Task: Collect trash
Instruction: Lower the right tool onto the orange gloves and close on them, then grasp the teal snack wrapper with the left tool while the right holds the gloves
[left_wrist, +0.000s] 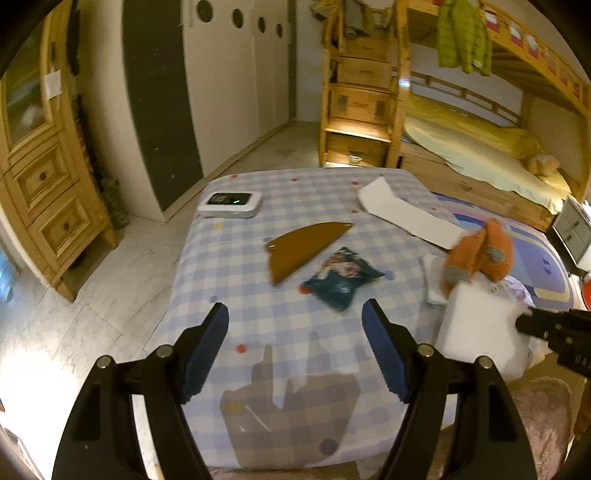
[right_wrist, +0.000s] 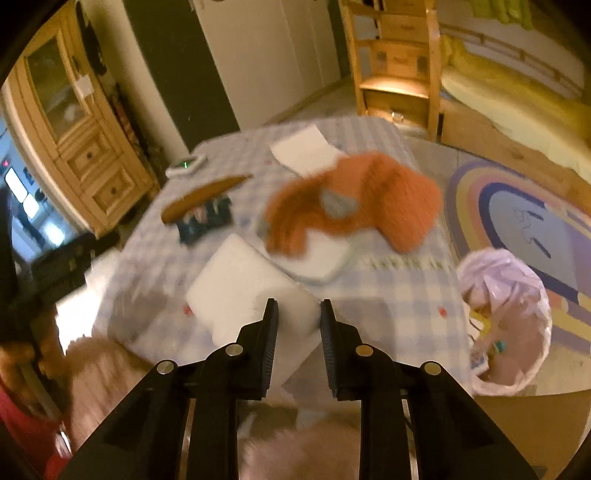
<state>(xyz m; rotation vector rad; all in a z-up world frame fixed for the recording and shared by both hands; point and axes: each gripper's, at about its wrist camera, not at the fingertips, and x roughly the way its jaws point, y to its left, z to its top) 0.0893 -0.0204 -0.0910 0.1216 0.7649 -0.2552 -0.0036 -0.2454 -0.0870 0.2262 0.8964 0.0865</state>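
Note:
My right gripper (right_wrist: 298, 314) is shut on a corner of a white foam block (right_wrist: 240, 284) at the near edge of the checked table (right_wrist: 388, 295). In the left wrist view the same block (left_wrist: 480, 325) stands tilted at the right, with the right gripper's fingers (left_wrist: 532, 323) on it. My left gripper (left_wrist: 295, 325) hangs open over the cloth with nothing between its fingers. Beyond it lie a teal snack wrapper (left_wrist: 341, 278), a brown fan-shaped piece (left_wrist: 303, 245) and a white paper strip (left_wrist: 402, 214). A bin lined with a pale pink bag (right_wrist: 509, 314) stands on the floor at the table's right.
Orange knitted gloves (right_wrist: 354, 199) rest on a flat white pad (right_wrist: 321, 258) just beyond the block. A white device with a green light (left_wrist: 231, 203) sits at the table's far left corner. A wooden cabinet (left_wrist: 48, 177) is left; a bunk bed (left_wrist: 480, 147) and rug (right_wrist: 517, 206) are right.

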